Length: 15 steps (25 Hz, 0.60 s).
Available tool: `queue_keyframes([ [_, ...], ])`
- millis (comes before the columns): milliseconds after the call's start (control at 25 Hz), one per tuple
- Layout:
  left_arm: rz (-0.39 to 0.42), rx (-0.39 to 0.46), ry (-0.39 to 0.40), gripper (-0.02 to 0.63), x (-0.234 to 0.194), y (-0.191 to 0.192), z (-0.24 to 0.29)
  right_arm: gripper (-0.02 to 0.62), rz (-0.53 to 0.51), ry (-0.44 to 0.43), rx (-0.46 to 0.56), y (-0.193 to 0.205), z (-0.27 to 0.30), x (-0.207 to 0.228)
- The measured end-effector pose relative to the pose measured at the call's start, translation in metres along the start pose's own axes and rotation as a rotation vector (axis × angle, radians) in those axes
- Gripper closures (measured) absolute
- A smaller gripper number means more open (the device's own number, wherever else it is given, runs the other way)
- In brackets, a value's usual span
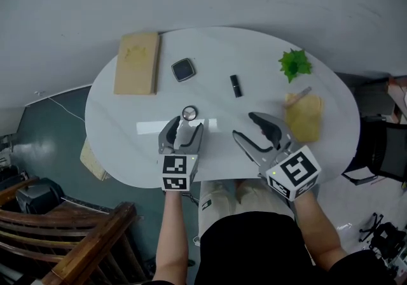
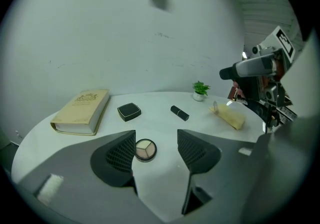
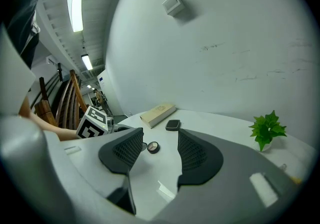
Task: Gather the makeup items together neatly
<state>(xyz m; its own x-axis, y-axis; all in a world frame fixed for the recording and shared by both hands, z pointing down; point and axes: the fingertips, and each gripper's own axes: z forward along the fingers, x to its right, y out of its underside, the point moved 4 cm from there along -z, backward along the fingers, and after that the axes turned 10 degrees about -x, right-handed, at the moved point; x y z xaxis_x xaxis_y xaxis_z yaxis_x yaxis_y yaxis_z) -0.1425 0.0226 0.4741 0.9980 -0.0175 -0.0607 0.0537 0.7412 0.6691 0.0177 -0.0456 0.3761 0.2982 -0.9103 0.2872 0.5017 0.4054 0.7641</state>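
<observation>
- While both grippers hang over the near edge of the white oval table [image 1: 210, 45], the only open container is the round palette [image 1: 189, 112], lid off, with three pale shades of powder showing in its pan.
- Farther back, the square compact [image 1: 183, 70] lies shut, so its contents cannot be seen.
- Right of it, well apart, the black lipstick tube [image 1: 236, 85] lies capped on its side.
- At the table's far right a small white pot [image 2: 199, 97] holds a green plant [image 1: 294, 64].
- Nearer on that side lies a yellow cloth [image 1: 304, 116] with a slim silvery piece sticking out at its far end; what that is cannot be told.
- A tan book [image 1: 137, 62] lies flat at the far left.
- The left gripper [image 1: 184, 130] has its jaws wide apart and grips nothing; the round palette lies just beyond its tips, in line with the gap and closer to the left jaw.
- The right gripper [image 1: 245, 125] is also spread wide and empty, with bare tabletop between its jaws and the lipstick tube farther back.
</observation>
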Motion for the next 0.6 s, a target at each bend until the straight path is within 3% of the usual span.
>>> queue_keyframes([
  [240,0.071,-0.039,0.025,0.347,-0.002,0.007,0.024,0.388,0.016,0.013,-0.012,0.004,0.008,-0.003],
  [600,0.069,-0.065,0.037,0.347,-0.016,0.016,0.046,0.388,0.034,0.026,-0.035,0.011,0.017,-0.003],
])
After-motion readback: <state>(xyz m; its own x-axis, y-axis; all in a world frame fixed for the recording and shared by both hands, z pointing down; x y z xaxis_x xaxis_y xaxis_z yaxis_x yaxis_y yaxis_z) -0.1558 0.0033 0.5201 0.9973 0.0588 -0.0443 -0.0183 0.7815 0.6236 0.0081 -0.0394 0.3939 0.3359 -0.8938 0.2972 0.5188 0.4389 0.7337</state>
